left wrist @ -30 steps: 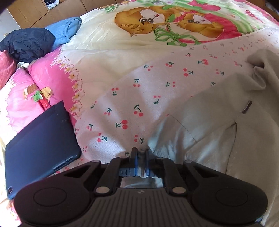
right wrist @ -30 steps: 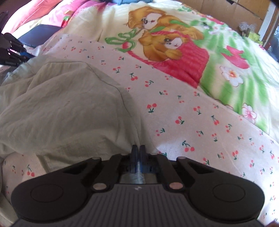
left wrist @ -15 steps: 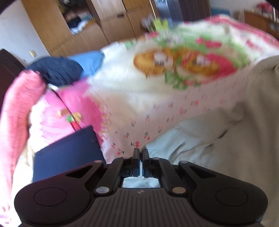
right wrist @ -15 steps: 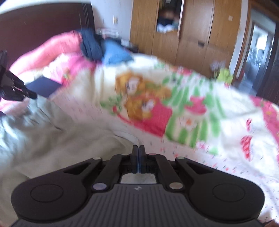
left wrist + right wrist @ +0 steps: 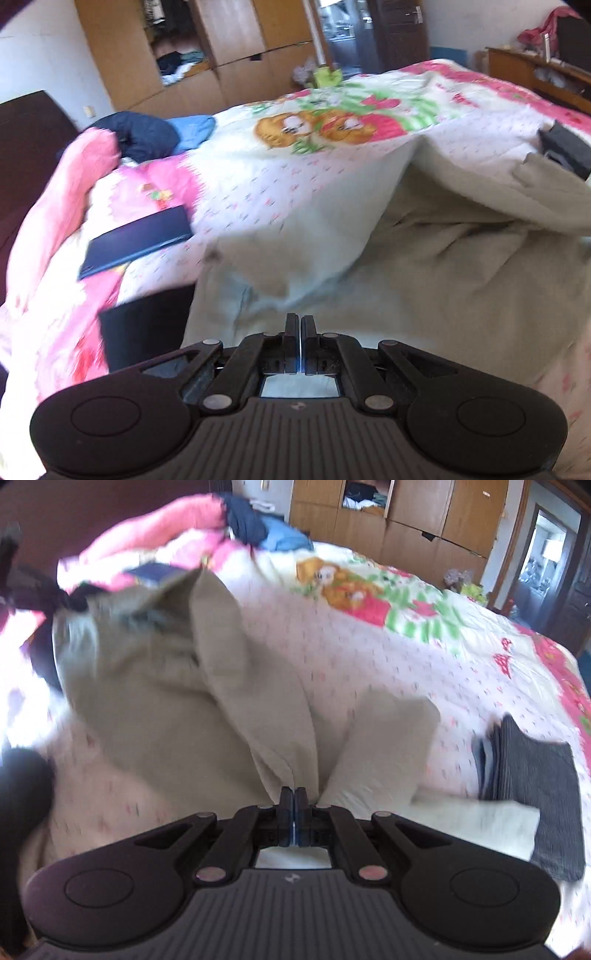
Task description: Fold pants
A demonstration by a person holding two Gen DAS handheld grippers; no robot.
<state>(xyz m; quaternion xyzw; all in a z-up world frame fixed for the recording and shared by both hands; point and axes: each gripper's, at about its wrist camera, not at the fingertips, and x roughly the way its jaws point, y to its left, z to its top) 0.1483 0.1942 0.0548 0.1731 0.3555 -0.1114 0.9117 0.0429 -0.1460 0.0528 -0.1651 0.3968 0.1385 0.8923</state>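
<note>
Left gripper (image 5: 300,325): jaws pressed together on a pinch of the pants (image 5: 424,280), pale cloth visible in the slot behind the pads. Right gripper (image 5: 293,797): jaws likewise pressed together, clamped on a gathered fold of the same fabric, which fans out upward from the pads.

The pants are pale beige-green. They hang lifted off the bedspread (image 5: 258,184), stretched between the two grippers, with slack folds drooping in the middle. In the left wrist view the right gripper appears as a dark shape at the far right, holding a raised corner of the cloth. In the right wrist view the left gripper appears as a blurred dark shape at the far left, at the other raised end.

Bedspread: white with small cherry print, a cartoon bear panel (image 5: 325,125) toward the far edge, pink border.

Other items on the bed:
- dark blue flat case (image 5: 136,242), near the left edge, beside the pink pillows (image 5: 74,177);
- dark navy garment (image 5: 142,134) and blue bundle (image 5: 194,129) at the far left corner;
- stack of folded dark grey clothes (image 5: 532,782), near the right edge in the right wrist view.

Wooden wardrobe (image 5: 236,48) behind the bed. Both views are motion-blurred.
</note>
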